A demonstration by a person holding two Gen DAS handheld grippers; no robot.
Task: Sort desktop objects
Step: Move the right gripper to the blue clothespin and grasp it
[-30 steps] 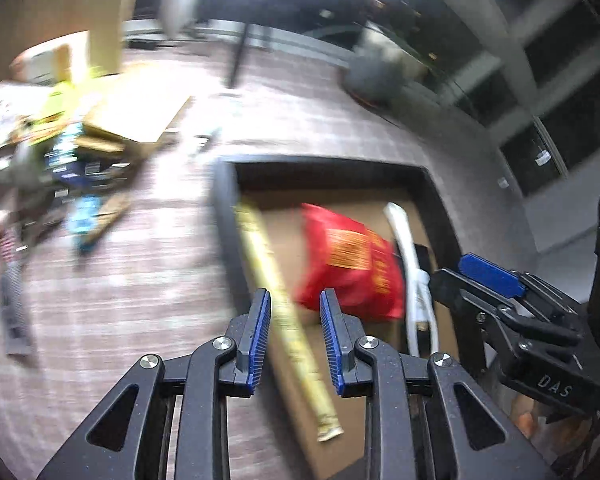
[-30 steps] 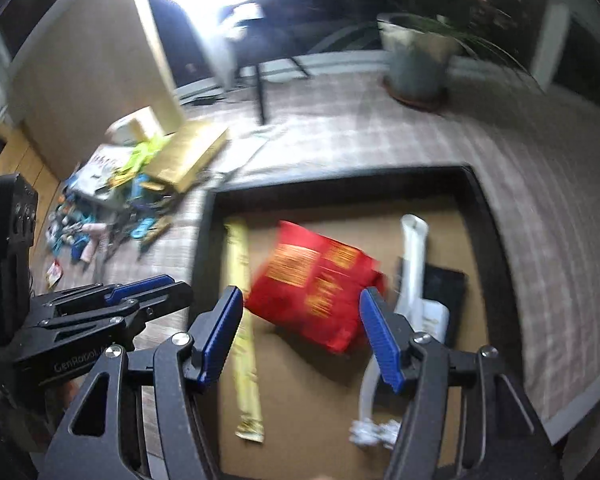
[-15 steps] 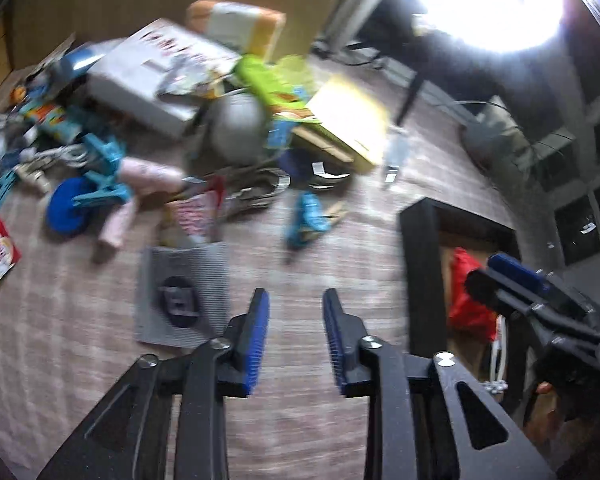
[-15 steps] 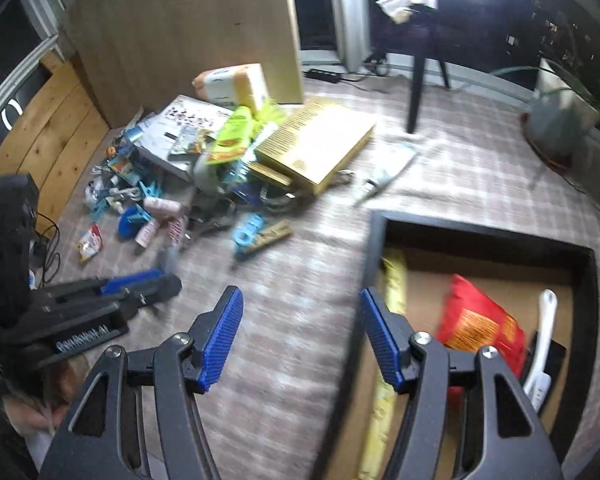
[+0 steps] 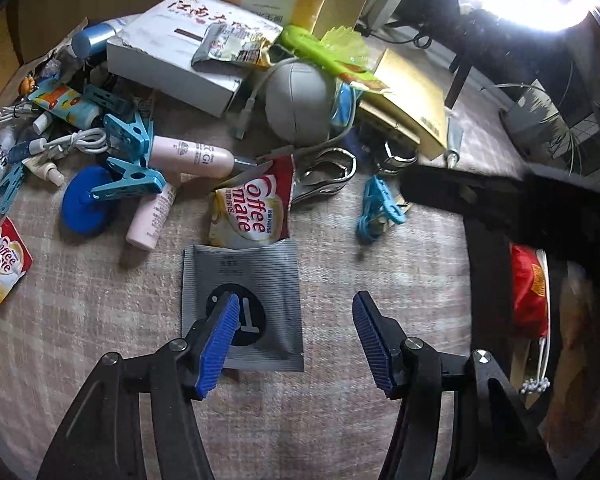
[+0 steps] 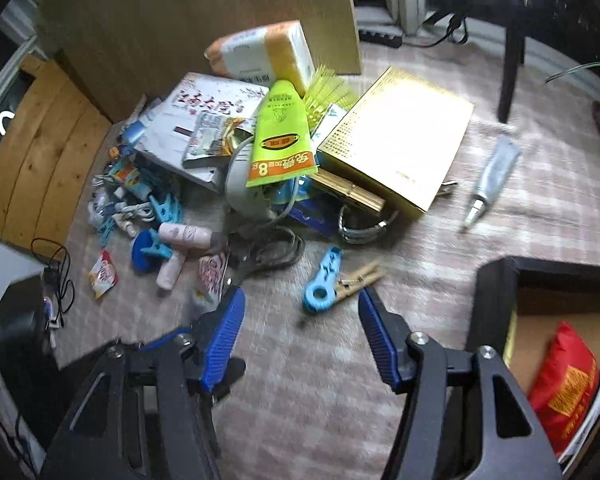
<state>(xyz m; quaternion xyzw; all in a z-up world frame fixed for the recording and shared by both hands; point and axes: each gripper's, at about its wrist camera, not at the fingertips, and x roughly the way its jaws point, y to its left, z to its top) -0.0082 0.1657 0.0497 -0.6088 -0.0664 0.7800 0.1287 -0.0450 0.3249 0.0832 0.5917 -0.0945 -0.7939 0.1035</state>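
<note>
1. My left gripper (image 5: 294, 340) hangs over the checked tablecloth (image 5: 100, 320), its jaws opening. The grey striped sachet (image 5: 242, 304) lies flat beneath them, under the left pad, and I cannot tell whether that pad touches it; nothing is held.
2. My right gripper (image 6: 300, 340) has its jaws closing on nothing but bare cloth; the blue clip (image 6: 323, 282) and the wooden clothespin (image 6: 358, 278) lie just beyond them, side by side.
3. Just past the sachet, touching its far edge, sits a Coffee mate packet (image 5: 252, 210). A second small one (image 5: 5, 264) lies well apart, at the left edge of the left view.
4. To the right is the black tray (image 6: 490, 300), with a red snack bag (image 6: 562, 384) inside it.
5. Farther out is the clutter: pink bottles (image 5: 192, 156), blue clothes pegs (image 5: 128, 160), a white cable (image 5: 76, 138), a grey ball (image 5: 298, 100).
6. Beyond those lie the white box (image 5: 180, 60), the gold box (image 6: 404, 140), a green-and-orange pouch (image 6: 280, 136) and a tissue pack (image 6: 264, 56).
7. A grey tube (image 6: 492, 176) lies alone on the cloth, right of the gold box.
</note>
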